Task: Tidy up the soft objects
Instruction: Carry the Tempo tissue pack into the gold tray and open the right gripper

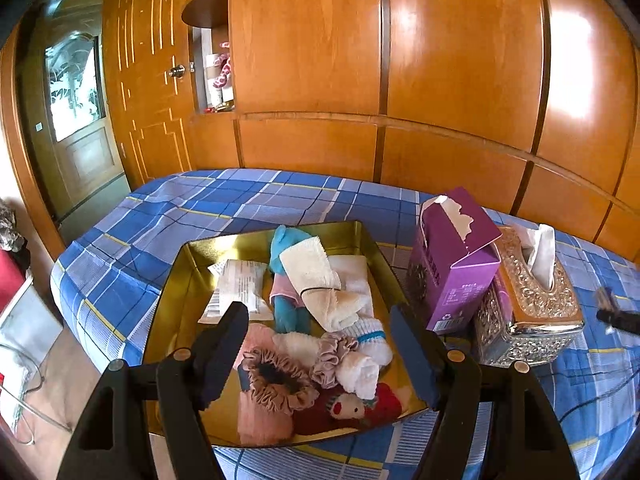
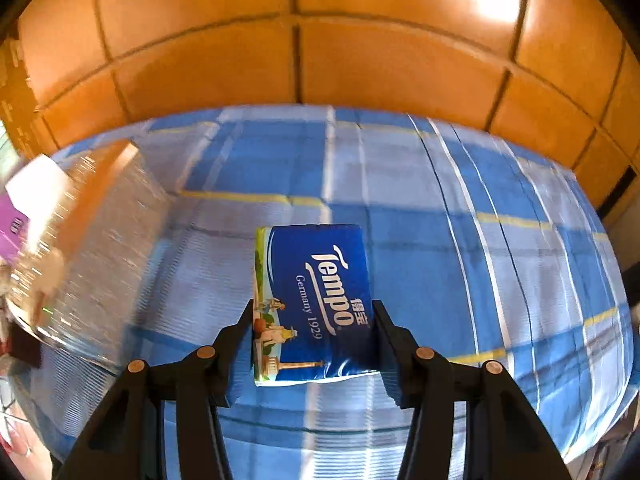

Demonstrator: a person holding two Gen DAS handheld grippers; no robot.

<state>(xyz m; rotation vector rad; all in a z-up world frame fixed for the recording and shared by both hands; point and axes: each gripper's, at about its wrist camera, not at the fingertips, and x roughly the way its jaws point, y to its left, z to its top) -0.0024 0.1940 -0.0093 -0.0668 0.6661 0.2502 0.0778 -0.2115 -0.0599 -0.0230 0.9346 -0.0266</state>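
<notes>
The gold tin [image 1: 180,280], centre frame on the bed [image 1: 160,208], holds towels, scrunchies and two plush toys. Left gripper [image 1: 320,344] jaws spread above it; right gripper [image 2: 314,340] pinches one Tempo tissue pack [image 2: 316,300].

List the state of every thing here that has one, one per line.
Left gripper: open, empty, above the tray.
Right gripper: shut on tissue pack.
Gold tray: open, holding soft items.
Purple box: top torn open.
Silver tissue box: tissue sticking out.
</notes>
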